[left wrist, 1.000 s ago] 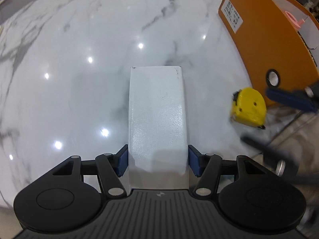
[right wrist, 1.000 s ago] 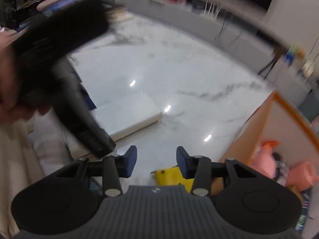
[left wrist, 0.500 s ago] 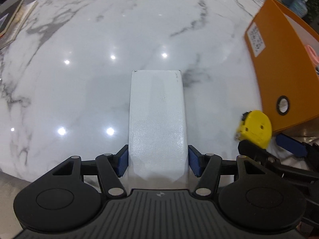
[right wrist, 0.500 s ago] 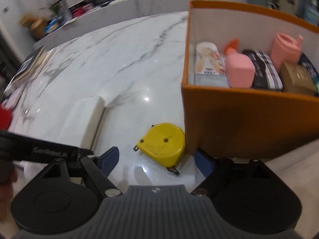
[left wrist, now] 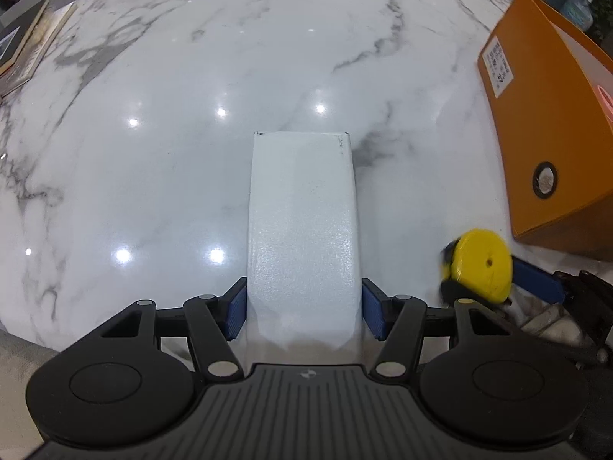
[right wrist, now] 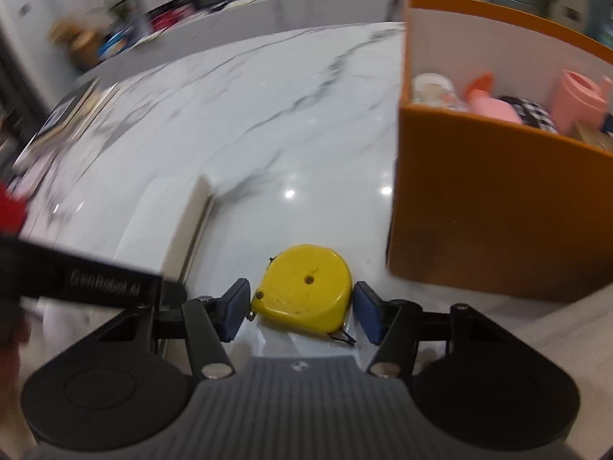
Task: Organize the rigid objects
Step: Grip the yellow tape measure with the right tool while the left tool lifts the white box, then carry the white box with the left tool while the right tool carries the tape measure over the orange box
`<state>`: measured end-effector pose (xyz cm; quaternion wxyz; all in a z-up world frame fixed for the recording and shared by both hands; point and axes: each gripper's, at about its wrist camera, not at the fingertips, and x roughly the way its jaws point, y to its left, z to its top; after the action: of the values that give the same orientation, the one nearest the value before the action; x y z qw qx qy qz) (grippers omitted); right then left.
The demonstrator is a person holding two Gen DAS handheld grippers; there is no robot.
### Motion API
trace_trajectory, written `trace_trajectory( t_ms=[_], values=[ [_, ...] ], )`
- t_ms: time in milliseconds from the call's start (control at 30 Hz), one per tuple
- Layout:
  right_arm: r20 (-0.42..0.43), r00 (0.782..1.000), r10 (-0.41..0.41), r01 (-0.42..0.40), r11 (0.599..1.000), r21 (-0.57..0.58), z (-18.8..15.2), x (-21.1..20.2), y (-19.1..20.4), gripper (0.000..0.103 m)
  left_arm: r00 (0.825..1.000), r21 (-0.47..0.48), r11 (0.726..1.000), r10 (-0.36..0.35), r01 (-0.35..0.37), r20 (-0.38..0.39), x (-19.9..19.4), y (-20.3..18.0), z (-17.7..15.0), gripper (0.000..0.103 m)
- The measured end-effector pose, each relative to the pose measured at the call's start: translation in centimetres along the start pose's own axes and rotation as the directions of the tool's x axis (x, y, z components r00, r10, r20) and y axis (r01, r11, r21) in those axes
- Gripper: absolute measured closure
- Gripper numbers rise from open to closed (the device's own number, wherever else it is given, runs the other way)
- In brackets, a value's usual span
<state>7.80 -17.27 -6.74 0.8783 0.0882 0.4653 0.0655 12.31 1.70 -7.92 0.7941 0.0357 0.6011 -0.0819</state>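
Observation:
A long white box (left wrist: 302, 226) lies on the marble table between the fingers of my left gripper (left wrist: 302, 308), whose blue pads press its two sides. It also shows in the right wrist view (right wrist: 161, 214). A yellow tape measure (right wrist: 304, 287) lies between the open fingers of my right gripper (right wrist: 300, 312), with small gaps on both sides. In the left wrist view the tape measure (left wrist: 481, 264) sits at the right, near the orange box (left wrist: 544, 134).
The orange box (right wrist: 498, 199) stands open at the right and holds pink bottles (right wrist: 578, 99) and other items. Books (left wrist: 23, 50) lie at the table's far left edge. The table's near edge runs just below both grippers.
My right gripper has swung toward the orange box and come down around the tape measure. My left gripper has kept its hold on the white box and drawn back slightly.

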Motion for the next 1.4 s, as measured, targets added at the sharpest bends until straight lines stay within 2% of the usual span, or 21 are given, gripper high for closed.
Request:
trace_trajectory(
  t_ms=[100, 200, 333, 433, 467, 533, 600, 633, 933, 1100, 1200, 1300, 1400],
  values=[
    [0.003, 1.000, 0.016, -0.016, 0.994, -0.108, -0.5, -0.1, 0.9, 0.044, 1.000, -0.004, 1.000, 0.002, -0.002, 0.006, 0.1, 0.1, 0.1, 0.031],
    [0.048, 0.998, -0.034, 0.042, 0.985, -0.166, -0.8, -0.5, 1.9, 0.033, 1.000, -0.028, 0.999, -0.015, 0.016, 0.020, 0.3, 0.5, 0.2, 0.025],
    [0.065, 0.998, -0.023, 0.035, 0.982, -0.185, -0.8, -0.2, 2.2, 0.031, 0.999, -0.043, 0.999, 0.025, -0.023, 0.040, 0.6, 0.5, 0.5, 0.021],
    [0.060, 0.998, -0.014, 0.023, 0.987, -0.158, -0.4, 0.4, 2.0, 0.032, 0.997, -0.016, 0.998, 0.061, -0.061, 0.048, 0.9, -0.1, 0.6, 0.019],
    [0.060, 0.998, -0.012, 0.021, 0.988, -0.153, -0.4, 0.5, 1.8, 0.034, 0.997, -0.015, 0.998, 0.060, -0.060, 0.051, 1.0, -0.2, 0.6, 0.021],
    [0.050, 0.999, -0.009, 0.017, 0.986, -0.164, -0.6, 0.9, 1.6, 0.044, 0.997, -0.024, 0.998, 0.051, -0.049, 0.058, 1.0, 0.0, 0.7, 0.026],
    [0.052, 0.999, -0.015, 0.024, 0.983, -0.181, -0.8, 1.1, 1.8, 0.044, 0.997, -0.021, 0.999, 0.049, -0.048, 0.063, 1.0, -0.1, 0.7, 0.029],
    [0.057, 0.998, -0.018, 0.029, 0.981, -0.192, -0.8, 1.2, 2.0, 0.045, 0.996, -0.015, 0.999, 0.048, -0.047, 0.071, 0.9, -0.2, 0.7, 0.034],
    [0.069, 0.998, 0.001, 0.015, 0.972, -0.233, -0.9, 1.1, 2.3, 0.046, 0.994, -0.055, 0.998, 0.018, -0.012, 0.104, 0.3, 0.4, 0.6, 0.035],
    [0.091, 0.994, 0.063, -0.045, 0.981, -0.190, -0.7, -0.4, 1.5, 0.046, 0.979, -0.031, 0.999, -0.008, 0.015, 0.201, -2.1, 0.0, 0.3, 0.035],
    [0.110, 0.989, 0.099, -0.079, 0.983, -0.166, -0.1, -2.0, 1.0, 0.046, 0.961, 0.024, 0.998, -0.064, 0.060, 0.271, -3.9, -0.8, 0.1, 0.035],
    [0.145, 0.980, 0.139, -0.115, 0.980, -0.161, 0.6, -4.6, 0.4, 0.046, 0.946, 0.069, 0.993, -0.109, 0.092, 0.304, -5.6, -2.1, 0.2, 0.035],
    [0.193, 0.970, 0.150, -0.116, 0.977, -0.180, 1.4, -7.5, -0.8, 0.046, 0.934, 0.120, 0.986, -0.150, 0.117, 0.323, -7.7, -3.5, 0.5, 0.035]
  ],
)
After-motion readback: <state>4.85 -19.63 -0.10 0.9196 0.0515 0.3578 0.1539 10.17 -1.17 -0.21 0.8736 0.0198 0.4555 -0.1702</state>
